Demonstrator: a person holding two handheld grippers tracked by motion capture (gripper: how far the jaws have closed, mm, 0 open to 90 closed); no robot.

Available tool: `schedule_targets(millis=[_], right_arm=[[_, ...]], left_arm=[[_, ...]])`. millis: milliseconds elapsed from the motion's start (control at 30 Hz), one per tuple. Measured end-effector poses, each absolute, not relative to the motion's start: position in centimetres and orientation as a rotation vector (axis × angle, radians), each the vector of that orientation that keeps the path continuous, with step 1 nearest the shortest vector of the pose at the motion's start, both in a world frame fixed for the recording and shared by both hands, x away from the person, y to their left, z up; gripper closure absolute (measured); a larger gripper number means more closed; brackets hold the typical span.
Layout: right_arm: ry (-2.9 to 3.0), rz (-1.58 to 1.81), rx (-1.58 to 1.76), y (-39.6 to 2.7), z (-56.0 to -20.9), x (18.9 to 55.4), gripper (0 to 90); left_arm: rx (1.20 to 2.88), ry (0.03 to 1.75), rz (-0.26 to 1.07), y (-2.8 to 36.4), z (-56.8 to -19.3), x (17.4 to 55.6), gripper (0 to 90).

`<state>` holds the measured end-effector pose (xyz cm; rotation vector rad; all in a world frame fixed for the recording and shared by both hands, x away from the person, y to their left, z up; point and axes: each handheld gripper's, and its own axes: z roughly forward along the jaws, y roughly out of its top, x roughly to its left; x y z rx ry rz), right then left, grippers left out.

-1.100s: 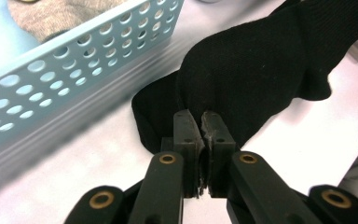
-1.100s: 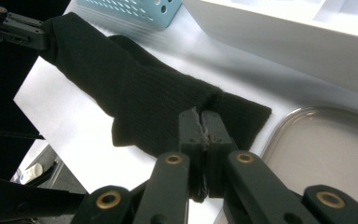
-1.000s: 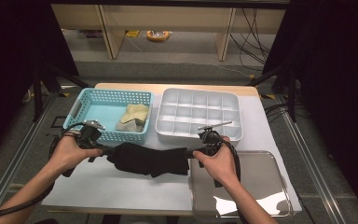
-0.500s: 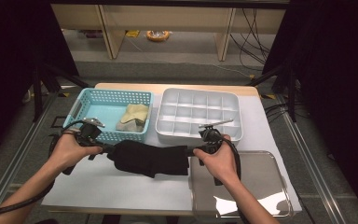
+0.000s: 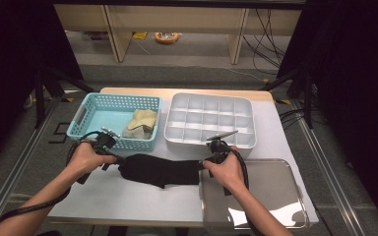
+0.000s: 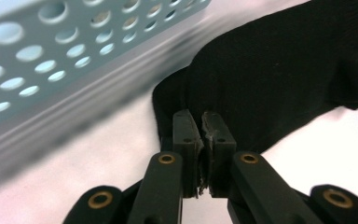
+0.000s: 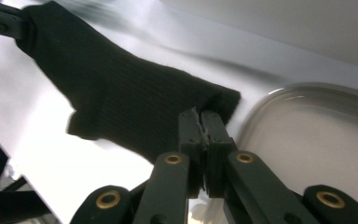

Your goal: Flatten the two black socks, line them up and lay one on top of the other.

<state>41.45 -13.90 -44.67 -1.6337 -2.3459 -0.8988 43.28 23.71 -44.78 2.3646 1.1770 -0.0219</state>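
A: Where was the black sock at that moment?

B: It lay stretched across the white table, near the front edge, between the two hands. Its left end was just in front of the blue basket, and its right end reached the left rim of the metal tray at the front right corner of the table.

A: And what did the left gripper do?

B: Its jaws were pressed together on the left end of the sock. In the left gripper view the black cloth was pinched between the two pads, with the wall of the basket just beside it.

A: The right gripper also?

B: Yes, it was clenched on the other end. In the right gripper view the corner of the sock sat between the closed pads, close to the rim of the tray.

A: What else stood on the table?

B: A white box with many compartments stood at the back edge, to the right of the basket. Inside the basket there was a pale folded cloth, toward its right wall. I could not tell whether the sock touched the tray or only lay beside it.
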Motion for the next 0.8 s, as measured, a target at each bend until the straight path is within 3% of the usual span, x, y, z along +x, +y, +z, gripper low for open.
schedule_targets(millis=[267, 367, 533, 800], right_arm=[[-2.319, -0.771, -1.688, -13.1, -45.0, 41.5, 86.8], [-2.405, -0.86, -1.664, -12.9, -45.7, 41.6, 74.6], [-2.427, -0.858, -1.677, -12.6, -45.8, 41.5, 67.3], [-2.445, -0.813, -1.68, -11.8, -46.3, 41.0, 65.0]], left_arm=[[2.375, 1.196, -0.019, 23.1, -45.3, 43.2, 81.7], [2.335, 1.214, -0.004, 23.5, -45.1, 43.1, 65.8], [2.315, 1.258, 0.01, 24.5, -45.0, 42.8, 50.1], [2.281, 1.285, -0.095, 24.2, -46.6, 42.7, 49.2]])
